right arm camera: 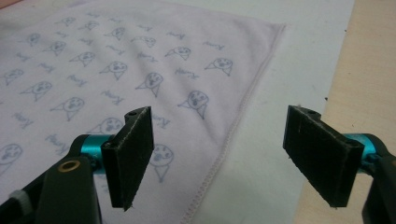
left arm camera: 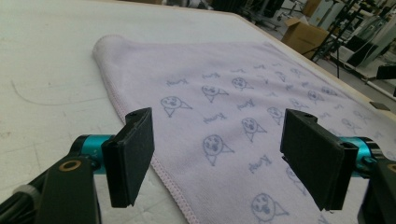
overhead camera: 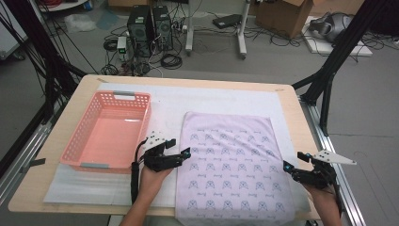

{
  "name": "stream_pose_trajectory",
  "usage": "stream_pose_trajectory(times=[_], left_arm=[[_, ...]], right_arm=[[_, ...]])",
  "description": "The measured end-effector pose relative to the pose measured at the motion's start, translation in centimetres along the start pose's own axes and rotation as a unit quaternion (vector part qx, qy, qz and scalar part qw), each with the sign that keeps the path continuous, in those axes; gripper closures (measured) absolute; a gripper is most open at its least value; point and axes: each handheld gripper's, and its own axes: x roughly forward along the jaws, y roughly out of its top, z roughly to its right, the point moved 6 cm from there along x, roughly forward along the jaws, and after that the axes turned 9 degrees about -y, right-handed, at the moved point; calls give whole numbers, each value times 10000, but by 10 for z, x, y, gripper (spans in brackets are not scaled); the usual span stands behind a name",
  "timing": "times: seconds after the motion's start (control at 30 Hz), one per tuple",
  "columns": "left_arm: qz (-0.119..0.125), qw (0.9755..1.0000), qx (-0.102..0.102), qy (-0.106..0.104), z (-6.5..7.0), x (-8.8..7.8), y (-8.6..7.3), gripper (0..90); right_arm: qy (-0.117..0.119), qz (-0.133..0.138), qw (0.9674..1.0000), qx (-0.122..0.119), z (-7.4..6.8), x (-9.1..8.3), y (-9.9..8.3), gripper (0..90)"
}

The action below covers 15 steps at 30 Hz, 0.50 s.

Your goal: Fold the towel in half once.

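Lilac cloth (overhead camera: pixel 234 165), printed with small cartoon faces, lies spread flat across the lower middle of the high view, on a white mat (overhead camera: pixel 169 101) that covers a wooden table (overhead camera: pixel 42 162); its near end hangs a little over the table's front edge. A pink plastic basket (overhead camera: pixel 77 141) stands empty at the left of the frame, just beside the cloth. The left gripper (overhead camera: pixel 181 154) hovers at the cloth's left edge and the right gripper (overhead camera: pixel 294 162) at its right edge, both in the lower part of the frame. Each has its jaws spread wide with nothing between them; the gripper views show the hemmed edge lying untouched below the black pads. Judging from this, folding has not begun: no crease, no grasp, and putting the cloth in the basket likely remains.
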Motion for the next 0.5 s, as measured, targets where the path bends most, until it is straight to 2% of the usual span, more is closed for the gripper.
stream_pose_trajectory(times=[0.1,0.17,0.23,0.3,0.37,0.43,0.47,0.5], left_arm=[[-11,10000,56,41,-4,4,1,299],[59,9999,-2,101,-8,7,2,307],[-60,9998,-94,160,-13,12,-1,307],[-296,9990,-131,305,-19,17,-1,309],[-351,9987,-128,350,-23,20,4,314],[-282,9989,-104,367,-26,23,8,312],[-431,9981,-147,411,-28,26,10,311],[-455,9979,-153,436,-30,28,11,315]], right_arm=[[-20,-52,10000,38,2,3,-2,242],[-23,-81,9999,107,4,7,-1,259],[-24,-141,9998,168,6,10,0,261],[-11,-153,9997,165,7,15,3,265],[7,-202,9997,162,7,17,4,280],[33,-251,9995,167,7,20,5,288],[22,-252,9995,164,9,22,7,288],[33,-272,9995,186,10,24,9,289]])
